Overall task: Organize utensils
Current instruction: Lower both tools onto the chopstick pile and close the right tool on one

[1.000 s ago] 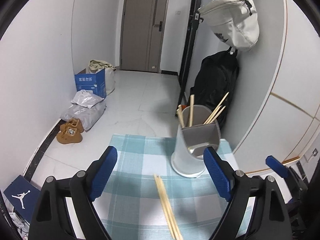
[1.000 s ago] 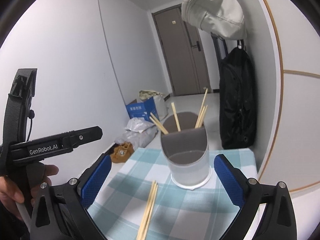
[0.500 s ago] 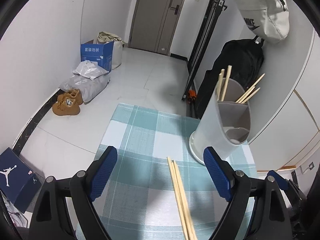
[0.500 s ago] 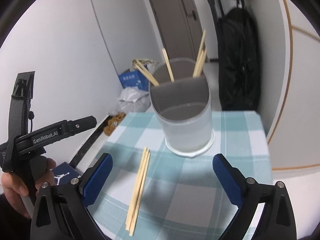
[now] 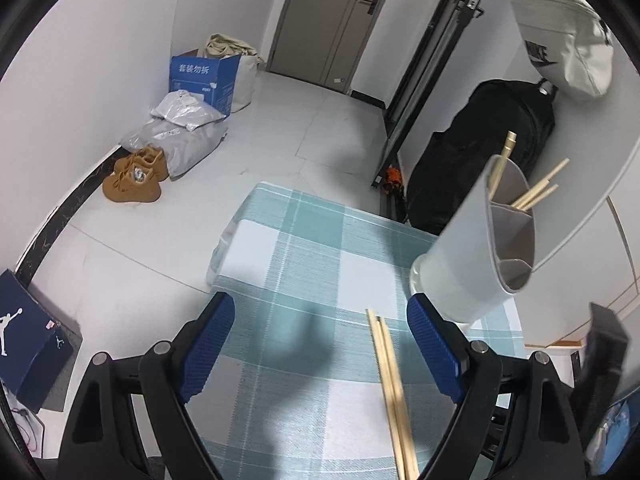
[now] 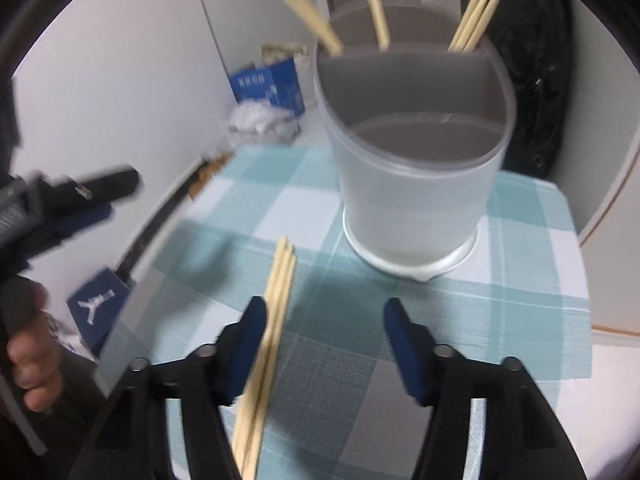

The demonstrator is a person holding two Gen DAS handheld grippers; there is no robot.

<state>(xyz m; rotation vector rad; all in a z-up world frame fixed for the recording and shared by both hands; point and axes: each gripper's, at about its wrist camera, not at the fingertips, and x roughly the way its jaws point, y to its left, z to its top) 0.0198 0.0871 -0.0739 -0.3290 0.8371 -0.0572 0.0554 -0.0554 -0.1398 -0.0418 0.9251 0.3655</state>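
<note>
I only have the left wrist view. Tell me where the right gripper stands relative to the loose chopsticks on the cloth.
Observer: The right gripper straddles the loose chopsticks. Its jaws are closing, and the sticks lie close by its left finger, not yet pinched.
Operator: Report the holder's front compartment.
Observer: The holder looks empty in front. The standing chopsticks are all behind its divider.
Operator: Locate the left hand.
Observer: The left hand shows left of the cloth, beyond its edge, blurred.
</note>
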